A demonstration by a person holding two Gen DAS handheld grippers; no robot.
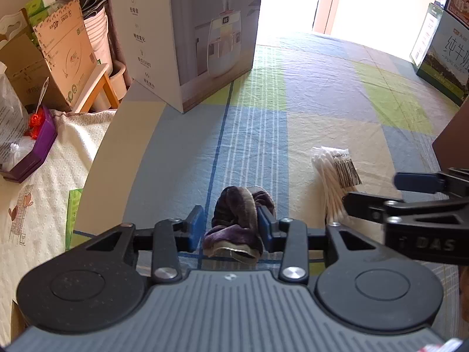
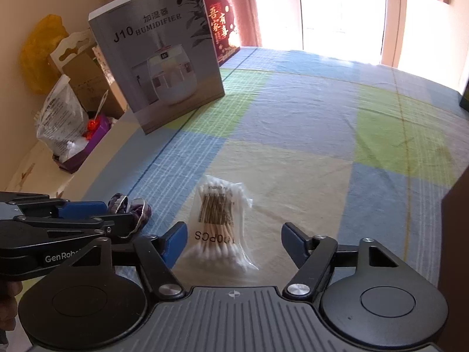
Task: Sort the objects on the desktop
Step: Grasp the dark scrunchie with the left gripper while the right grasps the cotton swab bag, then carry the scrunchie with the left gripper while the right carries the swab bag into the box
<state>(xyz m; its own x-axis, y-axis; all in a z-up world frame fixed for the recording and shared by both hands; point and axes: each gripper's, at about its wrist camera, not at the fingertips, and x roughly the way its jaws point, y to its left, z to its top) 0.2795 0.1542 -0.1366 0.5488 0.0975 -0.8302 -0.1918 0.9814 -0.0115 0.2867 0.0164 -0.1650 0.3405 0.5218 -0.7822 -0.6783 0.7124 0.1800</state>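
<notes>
Purple scrunchie (image 1: 237, 220) sits between the left gripper's (image 1: 231, 228) half-open fingers; one cotton-swab bag (image 2: 218, 228) lies before the wide-open, empty right gripper (image 2: 234, 243).

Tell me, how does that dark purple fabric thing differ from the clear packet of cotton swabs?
The purple fabric scrunchie is dark, soft and bunched into a lump; the cotton swab packet is pale, clear plastic and lies flat. The scrunchie sits between the pads of the left hand-held gripper, which are not yet fully closed on it; the packet lies free in front of the wide-open right hand-held gripper. Both rest on the checked cloth.
</notes>
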